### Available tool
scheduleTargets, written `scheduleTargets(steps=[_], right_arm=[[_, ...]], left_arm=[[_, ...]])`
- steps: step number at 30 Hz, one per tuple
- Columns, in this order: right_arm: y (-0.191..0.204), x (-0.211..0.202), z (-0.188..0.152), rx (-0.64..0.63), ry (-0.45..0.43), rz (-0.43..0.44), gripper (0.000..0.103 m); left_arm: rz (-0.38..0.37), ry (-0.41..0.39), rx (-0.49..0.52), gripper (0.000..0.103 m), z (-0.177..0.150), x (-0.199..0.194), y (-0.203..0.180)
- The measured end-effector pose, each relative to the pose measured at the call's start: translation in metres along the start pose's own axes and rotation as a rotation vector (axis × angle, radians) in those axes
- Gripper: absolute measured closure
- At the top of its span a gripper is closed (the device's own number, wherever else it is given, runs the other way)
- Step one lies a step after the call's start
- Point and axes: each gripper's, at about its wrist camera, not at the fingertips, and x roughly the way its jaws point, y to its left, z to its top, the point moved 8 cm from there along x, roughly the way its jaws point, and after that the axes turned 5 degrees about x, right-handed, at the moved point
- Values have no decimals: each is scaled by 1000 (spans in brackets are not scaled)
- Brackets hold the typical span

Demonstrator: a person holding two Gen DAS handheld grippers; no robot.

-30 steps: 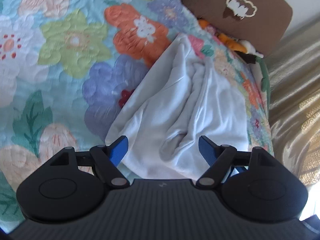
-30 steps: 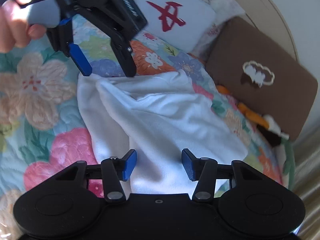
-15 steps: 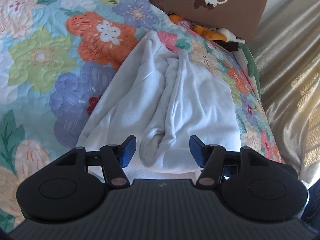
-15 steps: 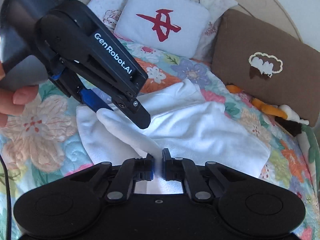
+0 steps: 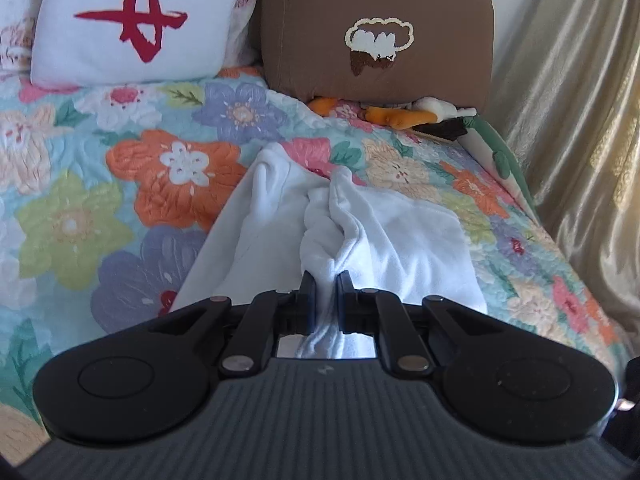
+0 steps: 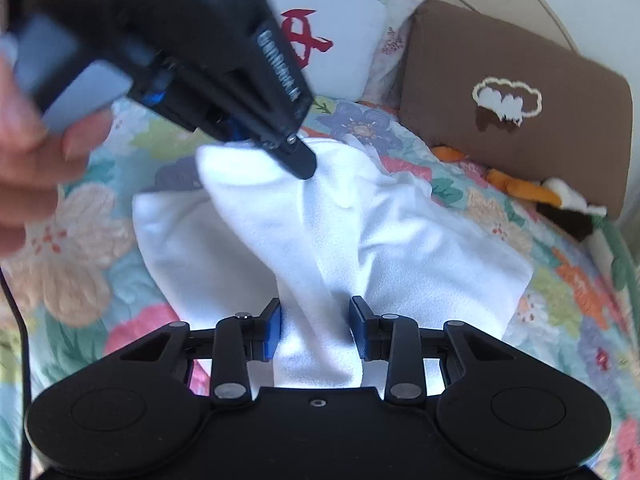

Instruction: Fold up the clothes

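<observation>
The white garment [image 5: 360, 240] lies rumpled on the floral quilt [image 5: 120, 200], below the brown cushion [image 5: 376, 40]. The left gripper [image 5: 325, 280] pinches a bunched fold tightly. The right gripper [image 6: 316, 312] has just been opening; cloth sits between its jaws, seemingly touching only the left pad.
</observation>
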Motion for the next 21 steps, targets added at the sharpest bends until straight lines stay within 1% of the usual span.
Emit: scheduleTargets(steps=[1,3,5,7,9,10,11,12,13,14,15,16,17,18,19,20,21], right_arm=[[-4,2,4,37,8,14,85],[-11,2,9,119,16,51,91],[-16,0,15,195,3,96,91],[-17,-9,24,263,-24,162,91],[-10,-25,35,279,-73,246,91],[-3,-30,38,258,-88,275,91],[5,-33,40,225,-93,296,91],[13,-32,40,194,-84,305,91],[18,-25,37,170,-52,294,91],[23,-16,32,148,-9,280,91],[26,-4,23,132,46,262,91],[28,8,14,128,92,251,91],[29,18,5,137,135,248,90],[29,25,-2,152,159,246,90],[27,25,-5,178,150,247,90],[25,24,-6,202,142,250,89],[23,20,-5,220,140,254,86]], left_arm=[[6,-5,3,94,2,1,-1],[-7,-35,-13,94,7,-3,0],[-24,-91,-14,94,17,-13,0],[-22,-181,-3,94,26,-34,0],[25,-284,39,94,28,-65,0],[63,-296,61,94,27,-73,2],[106,-273,77,94,24,-74,7],[144,-229,83,93,20,-69,13],[171,-145,72,93,13,-55,22],[195,-43,53,93,2,-38,33],[215,92,17,92,-15,-17,44],[224,202,-24,92,-30,0,54],[216,263,-78,92,-43,12,62],[210,301,-120,92,-51,19,68],[213,295,-128,91,-48,19,69],[223,293,-116,88,-46,18,68],[232,290,-103,85,-43,17,68]])
